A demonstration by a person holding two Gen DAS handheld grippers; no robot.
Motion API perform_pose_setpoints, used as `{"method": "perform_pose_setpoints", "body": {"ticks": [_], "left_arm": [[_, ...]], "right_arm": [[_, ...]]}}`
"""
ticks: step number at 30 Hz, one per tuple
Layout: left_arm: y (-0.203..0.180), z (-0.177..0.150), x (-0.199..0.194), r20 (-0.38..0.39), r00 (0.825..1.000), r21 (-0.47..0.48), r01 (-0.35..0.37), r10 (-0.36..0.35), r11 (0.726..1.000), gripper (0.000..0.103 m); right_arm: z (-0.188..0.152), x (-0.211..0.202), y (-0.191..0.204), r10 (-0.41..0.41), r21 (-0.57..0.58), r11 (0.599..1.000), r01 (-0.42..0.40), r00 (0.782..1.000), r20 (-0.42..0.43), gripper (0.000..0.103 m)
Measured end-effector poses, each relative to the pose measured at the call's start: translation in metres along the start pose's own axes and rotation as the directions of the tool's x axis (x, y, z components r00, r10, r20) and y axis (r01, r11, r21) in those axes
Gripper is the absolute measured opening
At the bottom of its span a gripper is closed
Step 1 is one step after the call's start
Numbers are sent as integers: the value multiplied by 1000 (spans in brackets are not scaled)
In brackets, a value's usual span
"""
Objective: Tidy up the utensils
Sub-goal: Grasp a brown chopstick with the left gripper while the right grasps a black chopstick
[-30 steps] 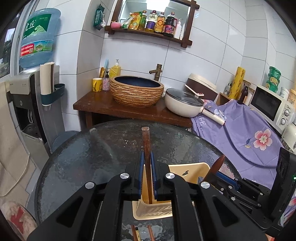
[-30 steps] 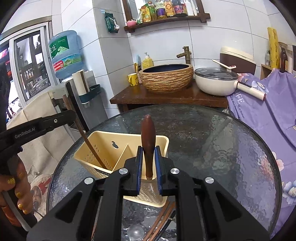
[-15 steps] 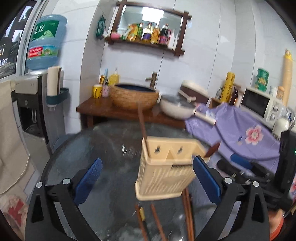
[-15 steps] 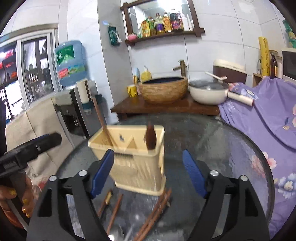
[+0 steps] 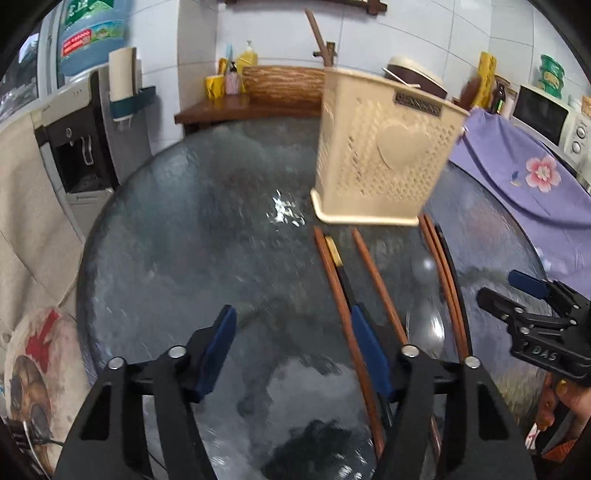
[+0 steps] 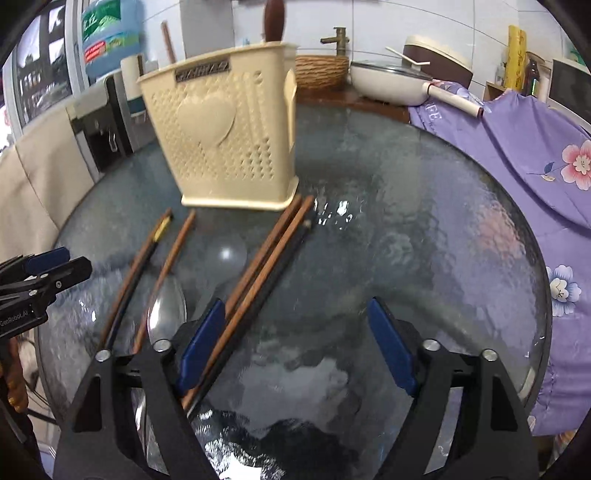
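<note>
1. Your left gripper (image 5: pixel 291 350) had its fingers spread wide and held nothing; it hung low over the glass table (image 5: pixel 177 240), its right finger just over a brown chopstick (image 5: pixel 341 306).
2. Your right gripper (image 6: pixel 295 349) was likewise spread and empty, its left finger (image 6: pixel 201 347) over a pair of brown chopsticks (image 6: pixel 266 258) and a black one that lay together.
3. The cream utensil holder (image 6: pixel 229 129) stood upright on the table beyond both grippers, with two brown handles (image 6: pixel 275 18) rising from its top.
4. On the glass in front of the holder you had loose pieces still lying flat: a black chopstick with a gold end (image 6: pixel 144 258), a single brown chopstick (image 6: pixel 173 254), and a metal spoon (image 6: pixel 166 314) between the two groups.
5. In the left wrist view the same holder (image 5: pixel 384 147) sat to the right of centre, with the chopsticks fanned out from its base toward you, and your right gripper (image 5: pixel 532 314) showed at the right edge.
</note>
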State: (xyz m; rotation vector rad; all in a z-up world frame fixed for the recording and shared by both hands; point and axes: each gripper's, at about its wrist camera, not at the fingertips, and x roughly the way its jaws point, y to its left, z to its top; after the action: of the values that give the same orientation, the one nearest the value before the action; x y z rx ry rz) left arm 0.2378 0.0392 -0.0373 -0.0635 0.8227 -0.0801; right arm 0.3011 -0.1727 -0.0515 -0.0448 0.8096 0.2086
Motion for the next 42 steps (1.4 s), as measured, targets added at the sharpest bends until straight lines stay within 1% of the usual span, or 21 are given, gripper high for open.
{"method": "perform_pose_setpoints", "body": {"ticks": [1,4,7,10,14,18,24,28,29,33,35,36,38,39,41,42], "left_arm": [[-3,-3,2,-14,1000,1,16,-16,1000,57],[-10,-8,7,-34,999,17,35,-34,999,54],[-17,-12,11,-45,998,25,50,-49,998,51],[-20,-14,14,-55,998,34,46,-44,998,47],[-20,-17,20,-73,996,27,47,-45,999,44],[-17,-18,21,-75,996,19,42,-41,999,40],[-11,-18,20,-77,996,7,37,-36,999,39],[-9,-16,20,-82,996,4,28,-28,1000,39],[-9,-15,20,-82,996,3,26,-26,1000,39],[-12,-6,25,-81,997,14,19,-18,1000,39],[-10,0,29,-88,995,-7,38,-38,999,39],[-10,4,31,-87,995,-12,46,-47,999,39],[-11,10,35,-84,996,-8,39,-40,999,39],[-11,12,37,-83,996,-6,35,-36,999,39],[-12,18,42,-82,996,-4,29,-30,1000,39],[-12,20,44,-84,996,-3,25,-25,1000,39]], "right_arm": [[-2,2,1,2,-1,1000,-2,1000,-7,72],[-4,7,4,3,-2,1000,-3,1000,-27,62],[-7,11,7,1,-7,1000,-1,999,-39,61],[-7,15,8,4,0,1000,-4,999,-52,59],[-7,17,8,12,7,1000,-11,998,-57,59],[-5,19,6,2,1,1000,-2,998,-66,58],[-3,19,-5,-14,19,1000,16,997,-79,56],[1,19,-10,-13,32,999,16,996,-90,48],[2,19,-10,-12,35,999,15,996,-90,48],[11,23,-9,-8,44,999,12,996,-93,47],[17,25,-10,11,68,998,-4,996,-90,47],[19,25,-11,9,70,998,-3,996,-87,47],[26,29,-10,-4,66,998,9,996,-84,47],[28,31,-11,-8,66,998,14,996,-86,46],[33,38,-13,-20,74,997,27,996,-88,38],[36,42,-15,-21,82,996,28,996,-92,37]]}}
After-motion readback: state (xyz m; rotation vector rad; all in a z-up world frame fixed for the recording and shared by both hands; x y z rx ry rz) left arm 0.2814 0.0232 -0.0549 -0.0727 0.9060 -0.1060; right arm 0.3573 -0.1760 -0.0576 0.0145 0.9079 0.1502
